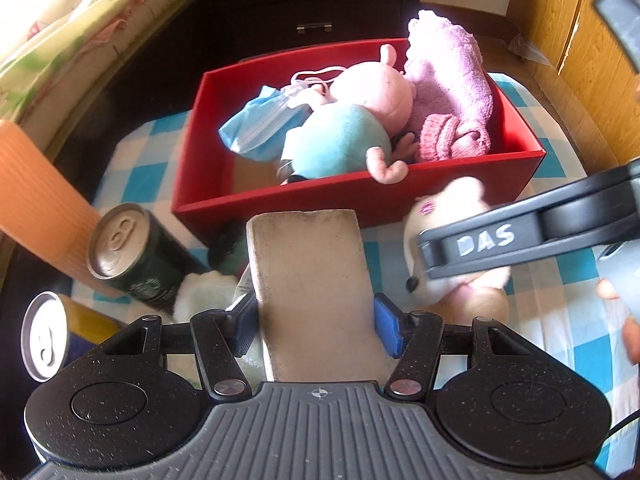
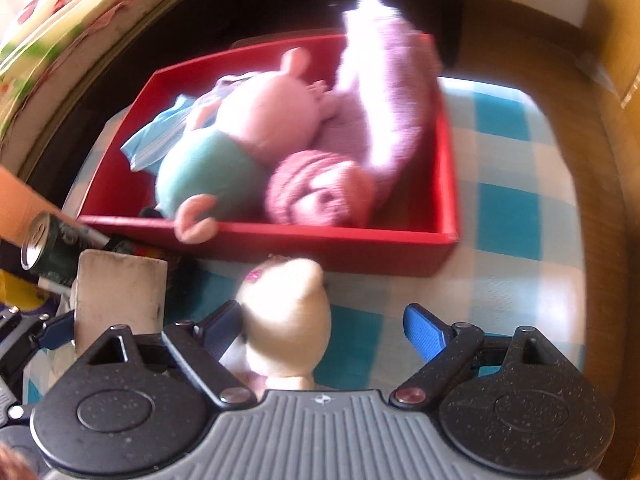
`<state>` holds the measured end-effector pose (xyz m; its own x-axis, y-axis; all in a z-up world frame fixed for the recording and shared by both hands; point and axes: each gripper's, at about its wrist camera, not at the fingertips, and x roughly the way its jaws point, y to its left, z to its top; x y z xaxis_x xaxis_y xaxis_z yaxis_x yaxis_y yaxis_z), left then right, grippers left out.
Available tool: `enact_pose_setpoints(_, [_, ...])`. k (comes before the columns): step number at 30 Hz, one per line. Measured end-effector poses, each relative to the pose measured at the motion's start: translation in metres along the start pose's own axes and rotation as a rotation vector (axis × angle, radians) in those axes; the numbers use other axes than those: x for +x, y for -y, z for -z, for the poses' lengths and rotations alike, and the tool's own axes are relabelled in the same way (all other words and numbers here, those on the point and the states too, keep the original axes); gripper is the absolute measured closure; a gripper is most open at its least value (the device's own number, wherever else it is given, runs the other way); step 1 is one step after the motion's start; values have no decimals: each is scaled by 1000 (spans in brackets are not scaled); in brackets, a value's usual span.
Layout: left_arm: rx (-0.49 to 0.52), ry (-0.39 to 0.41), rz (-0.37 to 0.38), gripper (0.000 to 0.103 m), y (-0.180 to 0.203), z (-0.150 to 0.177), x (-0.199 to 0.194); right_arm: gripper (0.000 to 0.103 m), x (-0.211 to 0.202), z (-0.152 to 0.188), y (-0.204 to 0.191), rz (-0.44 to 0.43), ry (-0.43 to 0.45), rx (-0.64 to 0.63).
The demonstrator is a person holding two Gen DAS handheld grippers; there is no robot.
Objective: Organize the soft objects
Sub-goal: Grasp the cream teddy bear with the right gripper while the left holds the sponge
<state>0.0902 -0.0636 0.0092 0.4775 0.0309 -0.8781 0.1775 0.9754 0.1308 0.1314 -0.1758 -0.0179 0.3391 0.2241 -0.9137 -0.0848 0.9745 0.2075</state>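
My left gripper (image 1: 316, 328) is shut on a beige sponge block (image 1: 312, 288), its blue pads pressing both long sides. The block hangs just in front of the red box (image 1: 200, 184), which holds a pink and teal pig plush (image 1: 360, 120), a purple towel (image 1: 444, 68), a pink knitted piece (image 1: 448, 136) and a blue face mask (image 1: 256, 124). My right gripper (image 2: 322, 320) stands open over a cream plush toy (image 2: 288, 312). The toy lies against the left finger and well apart from the right pad (image 2: 424, 332). The sponge block (image 2: 120, 296) shows at the left of the right wrist view.
A dark green can (image 1: 132, 256) and a yellow can (image 1: 48, 336) stand at the left beside an orange ribbed cup (image 1: 36, 200). A white and green plush (image 1: 204, 292) lies under the sponge. The checked cloth (image 2: 520, 220) covers the table; a wooden cabinet (image 1: 592, 60) stands at the right.
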Motion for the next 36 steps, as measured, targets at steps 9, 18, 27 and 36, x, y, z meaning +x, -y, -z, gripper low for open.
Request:
enact_pose_setpoints(9, [-9,16,-2,43,-20,7,-8,62,25,6,-36,-35,-61,-106])
enact_pose_setpoints(18, [-13,44,-7,43,-24,8,-17,80,22,11,-37,-52,-58,-133])
enact_pose_setpoints(27, [-36,87,-1,43,-21,-5,-28,80,-19,4,-17,-64,29,-101])
enact_pose_setpoints(36, [-67,133,31,43,-20,-19,-43,80,-55,9,-10,-56,95,-125])
